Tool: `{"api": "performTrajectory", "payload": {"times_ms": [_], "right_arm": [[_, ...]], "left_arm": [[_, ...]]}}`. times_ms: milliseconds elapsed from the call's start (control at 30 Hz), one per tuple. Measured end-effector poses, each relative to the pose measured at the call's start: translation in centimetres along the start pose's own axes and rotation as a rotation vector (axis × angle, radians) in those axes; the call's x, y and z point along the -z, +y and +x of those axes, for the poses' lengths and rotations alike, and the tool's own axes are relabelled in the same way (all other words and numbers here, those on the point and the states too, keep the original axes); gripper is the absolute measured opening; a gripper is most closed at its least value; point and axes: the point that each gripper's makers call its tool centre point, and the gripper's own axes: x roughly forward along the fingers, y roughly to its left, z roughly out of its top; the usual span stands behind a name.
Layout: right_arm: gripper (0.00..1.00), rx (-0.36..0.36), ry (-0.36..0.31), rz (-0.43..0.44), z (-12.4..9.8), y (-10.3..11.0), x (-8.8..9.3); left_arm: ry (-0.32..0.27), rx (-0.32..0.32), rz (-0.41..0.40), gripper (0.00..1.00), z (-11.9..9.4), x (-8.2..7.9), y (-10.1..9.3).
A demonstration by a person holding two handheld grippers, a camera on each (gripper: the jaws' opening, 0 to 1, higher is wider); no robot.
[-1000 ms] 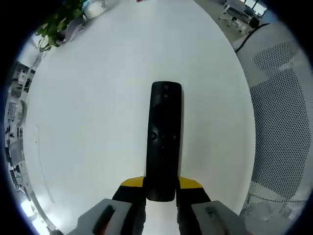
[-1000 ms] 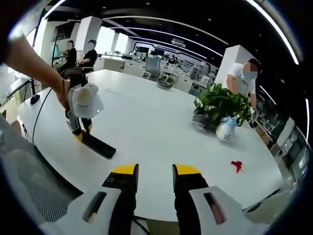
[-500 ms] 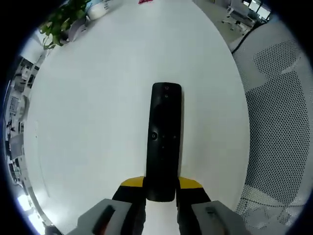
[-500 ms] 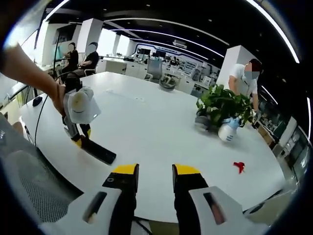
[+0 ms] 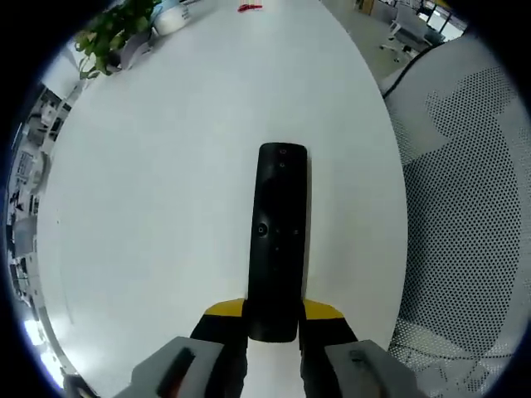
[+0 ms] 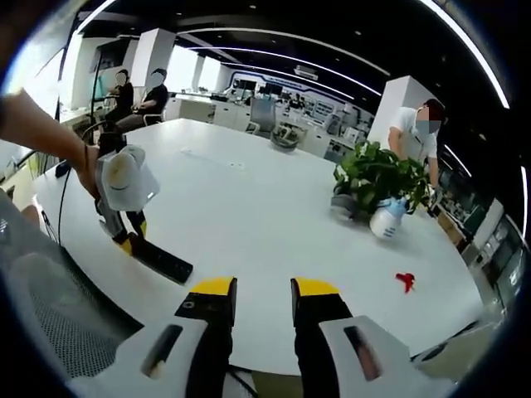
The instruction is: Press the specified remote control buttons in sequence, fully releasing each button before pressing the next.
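A long black remote control [image 5: 280, 236] runs up the middle of the left gripper view, its near end clamped between the yellow-tipped jaws of my left gripper [image 5: 274, 313], which is shut on it above the white table [image 5: 166, 166]. In the right gripper view the same remote [image 6: 159, 258] juts from the left gripper [image 6: 126, 241], held by a person's hand at the left. My right gripper [image 6: 262, 292] sits low in that view, open, its jaws apart with nothing between them, well right of the remote.
A potted plant [image 6: 373, 178] and a white spray bottle [image 6: 383, 222] stand at the table's far side, with a small red object [image 6: 404, 280] nearby. A mesh office chair [image 5: 465, 191] stands by the table edge. People are in the background.
The left gripper with the remote has shifted slightly left and lower in the right gripper view. The left gripper view has drifted, so the table and chair sit differently in it. The right gripper stays open.
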Motion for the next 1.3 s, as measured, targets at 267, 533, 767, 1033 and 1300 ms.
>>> {"api": "performTrajectory", "payload": {"times_ms": [267,533,767,1033,1300], "right_arm": [[0.28,-0.015,0.01,0.0,0.1,0.4,0.1],[0.3,-0.01,0.03,0.017,0.2,0.2,0.5],[0.26,-0.026,0.028,0.034,0.1,0.4,0.3],[0.28,-0.144,0.038,0.077,0.4,2.0,-0.3],[0.25,-0.228,0.021,0.106,1.4,2.6,-2.6]], "left_arm": [[-0.035,-0.008,-0.016,0.22,-0.1,0.2,-0.7],[-0.086,-0.003,-0.033,0.22,-0.1,0.1,-2.0],[-0.155,-0.007,-0.068,0.22,-0.2,0.3,-2.8],[-0.236,-0.002,-0.071,0.22,-0.3,0.3,-3.1],[-0.303,-0.001,-0.063,0.23,-0.3,-0.2,-3.6]]}}
